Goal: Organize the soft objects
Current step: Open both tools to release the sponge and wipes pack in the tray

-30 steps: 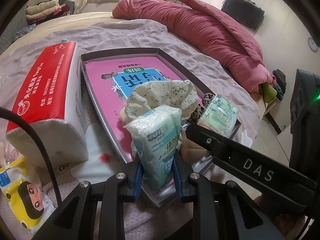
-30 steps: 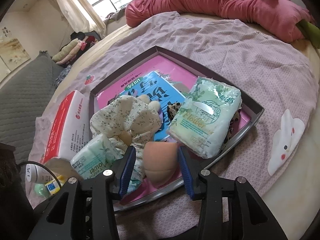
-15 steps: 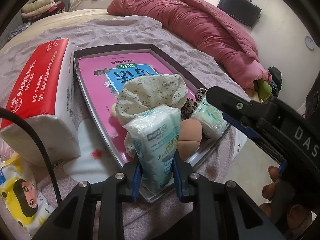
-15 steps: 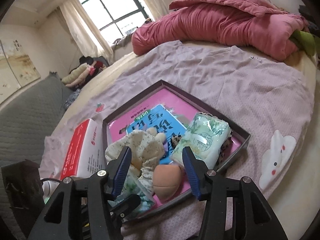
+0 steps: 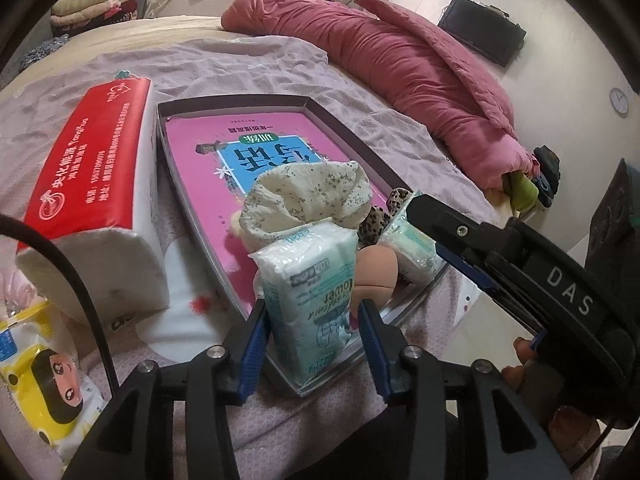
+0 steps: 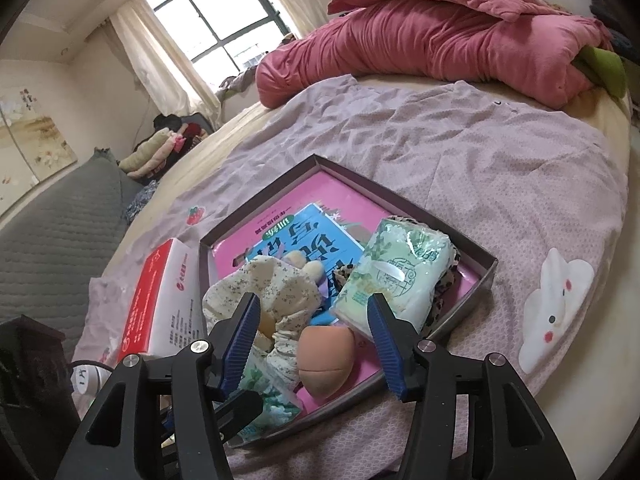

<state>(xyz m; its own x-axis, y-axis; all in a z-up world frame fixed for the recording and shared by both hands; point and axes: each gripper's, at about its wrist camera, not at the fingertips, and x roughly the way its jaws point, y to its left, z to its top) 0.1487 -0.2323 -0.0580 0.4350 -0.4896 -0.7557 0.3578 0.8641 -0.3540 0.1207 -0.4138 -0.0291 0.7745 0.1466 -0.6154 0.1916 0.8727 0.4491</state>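
Note:
A dark shallow tray (image 5: 348, 136) (image 6: 400, 200) lies on the lilac bedspread with a pink book in it. In its near corner a white-and-teal tissue pack (image 5: 312, 300) (image 6: 264, 400) stands on end. My left gripper (image 5: 312, 320) is opening around it, and both blue pads stand just off its sides. A floral cloth (image 5: 308, 196) (image 6: 280, 284), a peach sponge (image 5: 376, 272) (image 6: 326, 362) and a green tissue pack (image 5: 408, 240) (image 6: 396, 280) also lie in the tray. My right gripper (image 6: 313, 308) hovers above the sponge, its jaws opening with nothing gripped.
A big red-and-white tissue bundle (image 5: 88, 184) (image 6: 160, 300) lies against the tray's left side. A yellow wipes pack (image 5: 40, 384) sits near the left gripper. A pink quilt (image 5: 400, 72) (image 6: 440, 40) lies along the far side, and the bed's edge drops off at the right.
The left jaws have spread off the tissue pack they were squeezing. The right gripper has widened and drawn back up from the peach sponge.

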